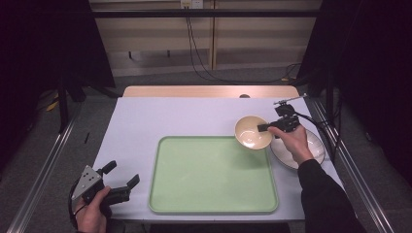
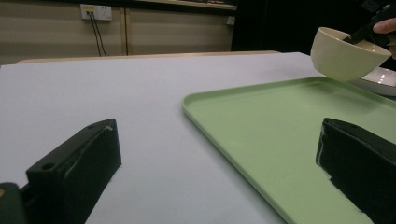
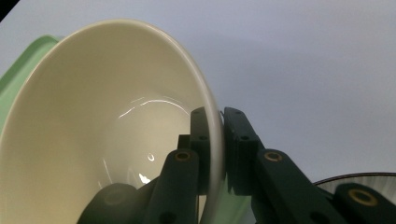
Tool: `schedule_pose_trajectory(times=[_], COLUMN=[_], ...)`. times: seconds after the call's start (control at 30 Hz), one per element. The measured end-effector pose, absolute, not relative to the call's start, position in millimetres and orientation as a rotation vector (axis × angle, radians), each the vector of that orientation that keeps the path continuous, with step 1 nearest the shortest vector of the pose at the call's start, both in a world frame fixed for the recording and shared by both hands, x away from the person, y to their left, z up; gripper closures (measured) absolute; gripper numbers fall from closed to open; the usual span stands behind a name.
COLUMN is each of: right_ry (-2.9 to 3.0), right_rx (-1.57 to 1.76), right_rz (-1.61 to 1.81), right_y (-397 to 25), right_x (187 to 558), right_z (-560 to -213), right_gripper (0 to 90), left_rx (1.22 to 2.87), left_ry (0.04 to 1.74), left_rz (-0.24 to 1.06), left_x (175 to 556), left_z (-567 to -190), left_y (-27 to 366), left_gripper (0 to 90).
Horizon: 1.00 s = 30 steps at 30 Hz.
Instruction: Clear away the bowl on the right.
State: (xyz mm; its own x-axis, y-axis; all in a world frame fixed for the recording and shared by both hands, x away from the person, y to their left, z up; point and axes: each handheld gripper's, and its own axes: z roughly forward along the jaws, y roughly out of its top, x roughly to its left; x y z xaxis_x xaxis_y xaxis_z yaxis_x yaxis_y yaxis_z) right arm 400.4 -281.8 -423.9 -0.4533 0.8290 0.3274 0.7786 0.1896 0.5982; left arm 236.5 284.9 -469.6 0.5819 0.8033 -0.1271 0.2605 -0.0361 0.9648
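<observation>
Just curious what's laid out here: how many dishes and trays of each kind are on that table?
Bowl, cream, held at its rim by the right gripper: 1
Plate, white, under the person's right hand: 1
Tray, green: 1
Total: 3

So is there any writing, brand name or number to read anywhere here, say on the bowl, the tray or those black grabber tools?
None can be read: the cream bowl, green tray, plate, left gripper and right gripper all look plain.
The wall socket may carry markings, too small to read.
</observation>
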Motion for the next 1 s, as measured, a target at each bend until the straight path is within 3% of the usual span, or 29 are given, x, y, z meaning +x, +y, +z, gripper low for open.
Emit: schedule_pose_trajectory(times=[1.0], right_ry=[2.423], right_rx=[1.671], right_rz=[0.987], right_y=[-277], right_x=[403], right_z=[-448], right_gripper=[83.8], left_rx=[1.594], left_ry=[0.917], left_rz=[0.554], left_x=[237], left_z=[-470], left_y=[285], left_gripper=[0.1])
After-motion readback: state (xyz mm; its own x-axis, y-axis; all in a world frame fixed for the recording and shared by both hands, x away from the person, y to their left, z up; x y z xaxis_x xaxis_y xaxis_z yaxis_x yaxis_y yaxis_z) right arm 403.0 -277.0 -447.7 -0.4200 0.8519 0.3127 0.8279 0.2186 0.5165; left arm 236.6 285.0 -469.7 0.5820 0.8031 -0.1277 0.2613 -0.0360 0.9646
